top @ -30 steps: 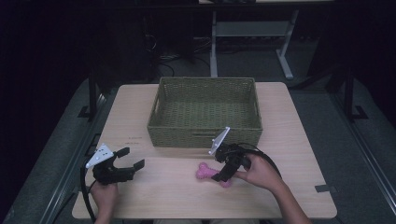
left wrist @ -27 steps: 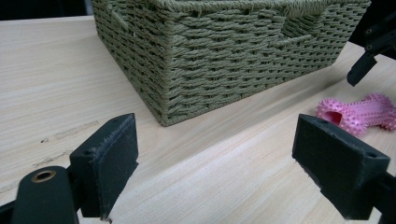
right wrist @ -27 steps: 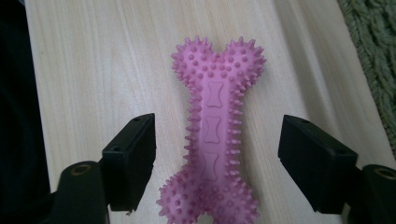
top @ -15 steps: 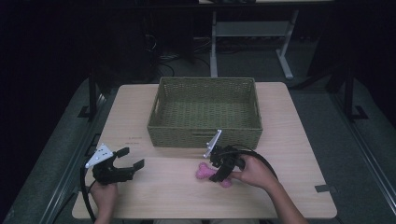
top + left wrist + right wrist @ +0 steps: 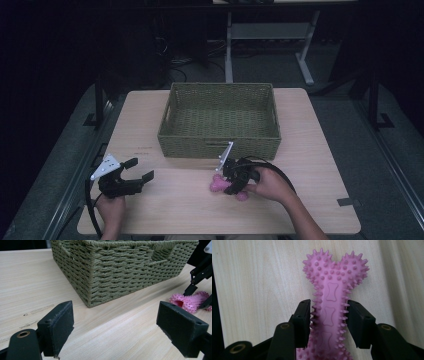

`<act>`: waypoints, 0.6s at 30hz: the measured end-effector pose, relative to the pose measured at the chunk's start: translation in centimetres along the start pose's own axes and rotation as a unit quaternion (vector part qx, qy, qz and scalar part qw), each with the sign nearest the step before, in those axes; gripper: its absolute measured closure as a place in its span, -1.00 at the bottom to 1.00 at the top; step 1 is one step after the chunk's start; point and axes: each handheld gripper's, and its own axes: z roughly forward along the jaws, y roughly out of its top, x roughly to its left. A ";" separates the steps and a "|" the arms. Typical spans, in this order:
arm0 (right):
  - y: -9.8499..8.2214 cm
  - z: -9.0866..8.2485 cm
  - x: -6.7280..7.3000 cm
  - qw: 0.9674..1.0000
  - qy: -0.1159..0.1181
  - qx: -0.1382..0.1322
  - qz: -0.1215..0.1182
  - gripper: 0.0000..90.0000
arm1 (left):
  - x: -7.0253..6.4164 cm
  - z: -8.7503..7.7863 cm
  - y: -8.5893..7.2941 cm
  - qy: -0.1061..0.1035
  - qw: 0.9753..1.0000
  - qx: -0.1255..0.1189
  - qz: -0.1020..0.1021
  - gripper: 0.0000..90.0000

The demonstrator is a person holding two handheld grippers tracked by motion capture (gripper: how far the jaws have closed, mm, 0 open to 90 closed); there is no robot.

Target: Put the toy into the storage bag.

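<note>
No writing reads anywhere — the woven green basket (image 5: pixel 220 120) sits empty. The right gripper (image 5: pixel 328 315), jaws just closing, clamps the pink spiked bone toy (image 5: pixel 332 290) lying on the table (image 5: pixel 310 165) before the basket; the left gripper (image 5: pixel 115 332) gapes wide, holding nothing.

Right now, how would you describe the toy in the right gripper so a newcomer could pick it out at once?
Start at the green woven basket in the middle of the wooden table. Just in front of its near wall, toward the right, the right gripper has been closing on the pink toy lying flat there. It is bone-shaped, covered in soft spikes, and the one pink thing there.
</note>
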 end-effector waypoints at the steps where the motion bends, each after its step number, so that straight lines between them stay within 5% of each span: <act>1: 0.0 0.0 0.0 1.000 0.000 0.000 0.000 0.23 | 0.0 0.0 0.0 0.000 1.000 0.001 0.000 -0.69; 8: 0.0 -0.6 0.0 1.000 0.008 -0.002 -0.011 0.28 | 0.0 0.0 0.0 0.000 1.000 0.000 -0.003 -0.69; 18: 0.7 -3.7 -0.6 0.999 0.021 -0.013 -0.036 0.28 | 0.0 -0.1 0.0 -0.001 1.000 -0.001 -0.002 -0.69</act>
